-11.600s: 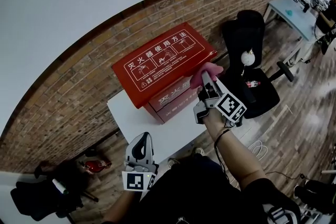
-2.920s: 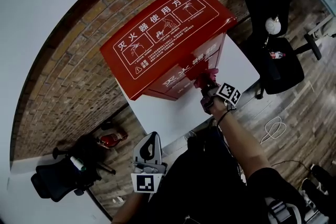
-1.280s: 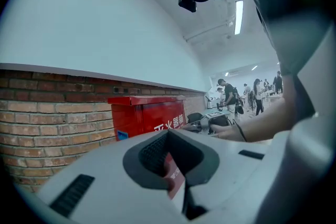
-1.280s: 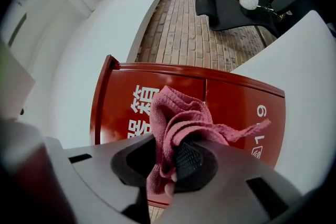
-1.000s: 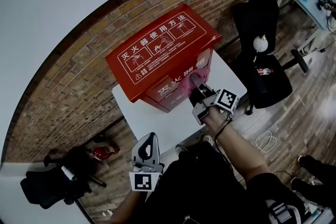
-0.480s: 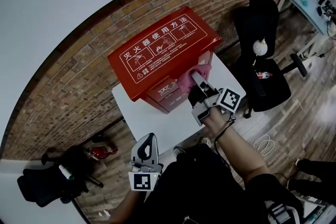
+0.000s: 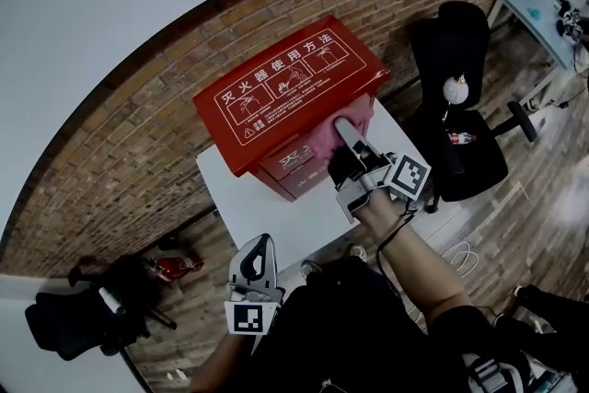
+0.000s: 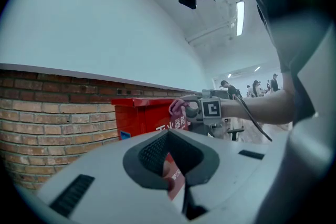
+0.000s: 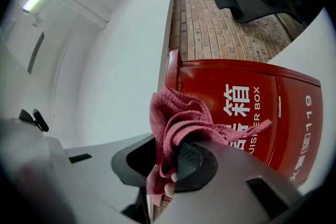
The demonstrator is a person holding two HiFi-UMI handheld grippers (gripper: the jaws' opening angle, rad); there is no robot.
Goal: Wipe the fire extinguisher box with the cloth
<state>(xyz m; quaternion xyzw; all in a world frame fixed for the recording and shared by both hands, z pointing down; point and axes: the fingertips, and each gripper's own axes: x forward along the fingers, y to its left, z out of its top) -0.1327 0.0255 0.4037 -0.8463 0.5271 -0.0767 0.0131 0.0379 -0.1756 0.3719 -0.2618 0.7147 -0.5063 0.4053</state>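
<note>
The red fire extinguisher box (image 7: 287, 95) stands on a white table (image 7: 241, 196) against a brick wall. My right gripper (image 7: 342, 141) is shut on a pink cloth (image 7: 325, 135) and presses it on the box's front, just under the lid's edge. In the right gripper view the cloth (image 9: 177, 119) bunches out of the right gripper (image 9: 172, 166) before the box's lettered front (image 9: 252, 107). My left gripper (image 7: 252, 264) hangs low by my body, off the table, shut with nothing in it. The left gripper view shows the left gripper (image 8: 170, 165), the box (image 8: 144, 115) and the cloth (image 8: 177, 107).
A black office chair (image 7: 456, 110) with a white round thing (image 7: 453, 87) stands right of the table. Dark bags (image 7: 78, 327) and a red item (image 7: 172, 267) lie on the floor at the left. A desk (image 7: 538, 9) is at the far right.
The right gripper has slid the cloth from the lower right of the box's front up towards the lid's edge. The left gripper has stayed where it was.
</note>
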